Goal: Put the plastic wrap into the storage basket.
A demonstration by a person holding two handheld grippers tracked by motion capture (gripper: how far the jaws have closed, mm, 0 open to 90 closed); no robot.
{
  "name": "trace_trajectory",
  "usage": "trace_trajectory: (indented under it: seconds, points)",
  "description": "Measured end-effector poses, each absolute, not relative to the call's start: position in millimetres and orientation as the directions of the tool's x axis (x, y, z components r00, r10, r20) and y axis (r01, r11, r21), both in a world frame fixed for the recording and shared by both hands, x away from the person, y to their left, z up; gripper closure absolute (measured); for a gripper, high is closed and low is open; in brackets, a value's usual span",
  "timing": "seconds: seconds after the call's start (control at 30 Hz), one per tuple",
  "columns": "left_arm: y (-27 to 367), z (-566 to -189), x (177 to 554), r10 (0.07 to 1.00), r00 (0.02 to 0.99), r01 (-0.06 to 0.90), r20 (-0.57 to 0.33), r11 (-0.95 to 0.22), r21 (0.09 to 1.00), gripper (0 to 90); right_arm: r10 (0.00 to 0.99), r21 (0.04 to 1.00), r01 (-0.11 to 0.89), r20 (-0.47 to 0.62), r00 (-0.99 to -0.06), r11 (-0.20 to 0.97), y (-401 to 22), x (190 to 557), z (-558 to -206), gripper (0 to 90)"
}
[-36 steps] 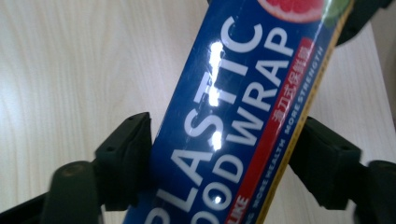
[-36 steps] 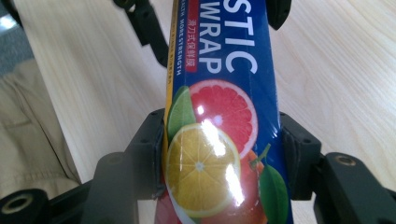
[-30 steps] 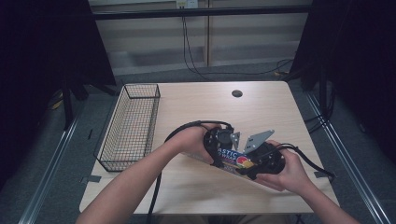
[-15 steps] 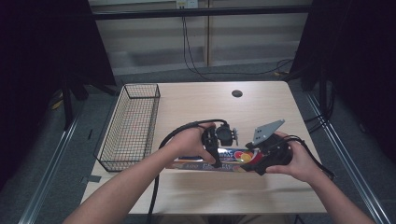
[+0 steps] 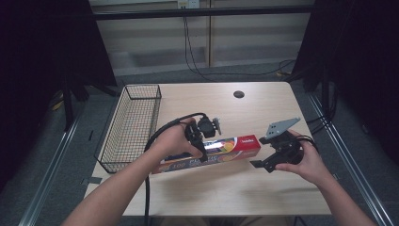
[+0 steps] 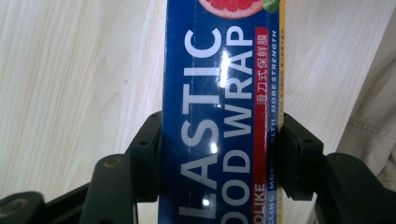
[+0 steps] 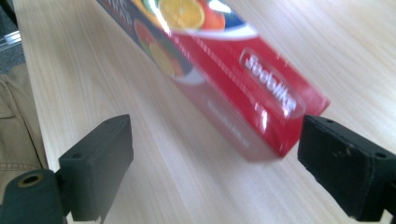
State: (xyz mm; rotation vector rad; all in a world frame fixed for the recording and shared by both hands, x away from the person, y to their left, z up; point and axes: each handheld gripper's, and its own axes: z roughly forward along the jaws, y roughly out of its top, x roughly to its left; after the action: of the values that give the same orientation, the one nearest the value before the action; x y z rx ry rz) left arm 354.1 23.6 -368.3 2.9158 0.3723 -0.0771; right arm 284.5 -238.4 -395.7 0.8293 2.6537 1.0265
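my left gripper (image 5: 200, 141) fingers clamp the plastic wrap box (image 5: 221, 149) mid-frame to carry it alone, while my right gripper (image 5: 263, 163) fingers have just been opening wide, letting its red end go.

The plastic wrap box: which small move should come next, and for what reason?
Probably the left gripper should carry the plastic wrap box left toward the wire basket. Its jaws clamp the box on both sides, while the right gripper has just been opening and its pads stand clear of the red end, so one hand alone bears it.
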Motion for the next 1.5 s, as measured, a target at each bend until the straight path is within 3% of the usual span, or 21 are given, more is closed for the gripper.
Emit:
trace_trajectory:
  seconds: [0.83, 1.5]
  points:
    - [65.5, -357.4, 371.0, 0.466, 0.878, 0.478, -0.107, -0.850, 0.222, 43.8, 0.606, 0.646, 0.491, 0.055, -0.794, 0.585, -238.4, 280.4, -433.7, 3.1]
    - [94.1, -344.2, 377.7, 0.553, 0.828, 0.559, -0.095, -0.800, 0.220, 43.8, 0.603, 0.629, 0.502, 0.065, -0.795, 0.593, -231.7, 279.6, -446.0, 2.7]
